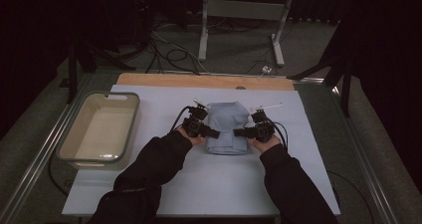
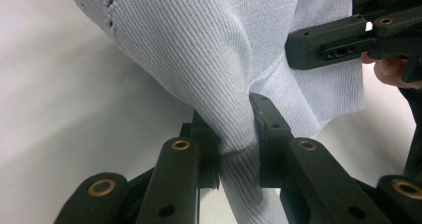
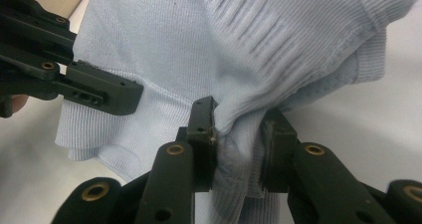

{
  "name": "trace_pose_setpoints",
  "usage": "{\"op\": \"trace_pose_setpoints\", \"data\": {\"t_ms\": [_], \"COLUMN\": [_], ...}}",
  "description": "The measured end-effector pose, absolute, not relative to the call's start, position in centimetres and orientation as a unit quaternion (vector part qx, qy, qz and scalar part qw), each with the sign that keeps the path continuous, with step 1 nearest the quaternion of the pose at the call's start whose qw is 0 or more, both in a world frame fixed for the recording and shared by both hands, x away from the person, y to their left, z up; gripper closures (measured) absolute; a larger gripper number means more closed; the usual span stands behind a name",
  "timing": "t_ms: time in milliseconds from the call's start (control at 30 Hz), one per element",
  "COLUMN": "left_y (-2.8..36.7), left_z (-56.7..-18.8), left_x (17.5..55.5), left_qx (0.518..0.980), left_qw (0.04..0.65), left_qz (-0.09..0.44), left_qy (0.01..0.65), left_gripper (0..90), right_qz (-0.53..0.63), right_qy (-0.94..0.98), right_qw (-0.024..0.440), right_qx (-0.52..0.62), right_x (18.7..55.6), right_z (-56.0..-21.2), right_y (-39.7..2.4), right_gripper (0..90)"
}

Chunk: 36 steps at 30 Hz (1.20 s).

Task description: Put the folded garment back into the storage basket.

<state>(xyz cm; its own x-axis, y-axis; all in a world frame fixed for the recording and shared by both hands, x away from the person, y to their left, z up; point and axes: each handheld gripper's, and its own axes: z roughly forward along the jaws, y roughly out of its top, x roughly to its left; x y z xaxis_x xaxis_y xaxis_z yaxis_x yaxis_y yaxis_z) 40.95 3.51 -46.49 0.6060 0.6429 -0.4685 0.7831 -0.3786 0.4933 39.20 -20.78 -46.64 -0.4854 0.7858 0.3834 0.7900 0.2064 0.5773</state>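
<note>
Pale-blue knit garment (image 1: 228, 127), apparently pinched between both hand-held grippers

Garment (image 1: 228, 127): on the mat (image 1: 209, 184), between my left gripper (image 1: 215, 133) and right gripper (image 1: 238, 132).
Basin (image 1: 99, 129): left of them.

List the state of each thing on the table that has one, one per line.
Light blue knit garment: folded, bunched, pinched at both sides.
Left hand-held gripper: shut on the garment's fabric.
Right hand-held gripper: shut on the garment's fabric.
Grey bin: upright, empty.
</note>
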Motion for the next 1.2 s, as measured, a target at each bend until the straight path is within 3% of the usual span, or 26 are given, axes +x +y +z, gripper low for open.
{"op": "trace_pose_setpoints", "data": {"t_ms": [1200], "left_y": [8.2], "left_z": [-43.6], "left_x": [40.3], "left_qx": [0.828], "left_qw": [0.346], "left_qz": [-0.092], "left_qy": [0.433], "left_gripper": [76.6], "right_qz": [-0.381], "right_qy": [-0.794], "right_qw": [0.005], "right_qx": [-0.474], "right_x": [39.4], "right_z": [-44.3], "right_y": [-16.2], "right_gripper": [72.0]}}
